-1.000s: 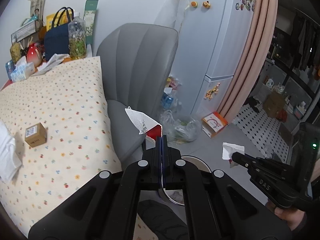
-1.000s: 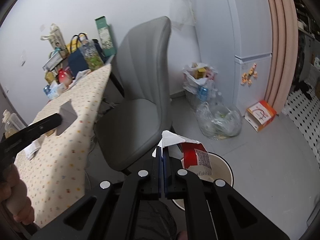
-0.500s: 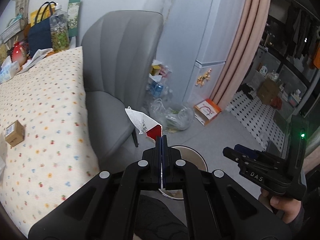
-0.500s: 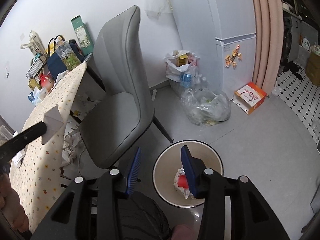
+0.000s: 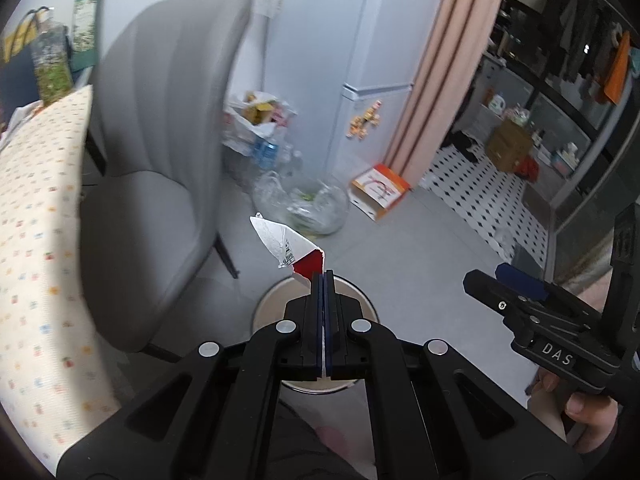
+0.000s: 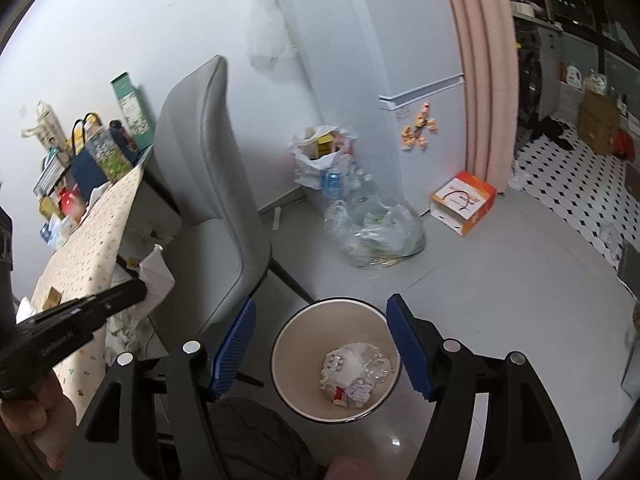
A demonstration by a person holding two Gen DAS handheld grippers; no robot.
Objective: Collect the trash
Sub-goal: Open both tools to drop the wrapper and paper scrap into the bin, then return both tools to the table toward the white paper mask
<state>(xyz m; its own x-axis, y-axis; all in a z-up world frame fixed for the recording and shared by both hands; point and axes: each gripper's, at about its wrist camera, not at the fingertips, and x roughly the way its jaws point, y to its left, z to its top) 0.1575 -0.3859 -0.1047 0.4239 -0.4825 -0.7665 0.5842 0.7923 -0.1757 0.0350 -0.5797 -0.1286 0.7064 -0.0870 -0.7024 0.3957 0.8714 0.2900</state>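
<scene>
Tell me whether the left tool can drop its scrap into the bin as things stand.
Probably yes: the left tool, shut on the scrap, hangs over the bin with nothing between.

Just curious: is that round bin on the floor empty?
No. The bin holds crumpled wrappers at its bottom, well below the rim.

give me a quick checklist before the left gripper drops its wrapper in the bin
1. Left gripper shut on the torn red and white wrapper: ok.
2. Wrapper over the round trash bin: ok in the left wrist view; the bin sits just beyond the fingertips.
3. Room in the bin: ok, only a low heap of crumpled trash at the bottom.
4. Right gripper out of the way: not ok, it hangs over the bin mouth, jaws opening, nothing between them.
5. Grey chair clear of the drop: ok, it stands beside the bin.
</scene>
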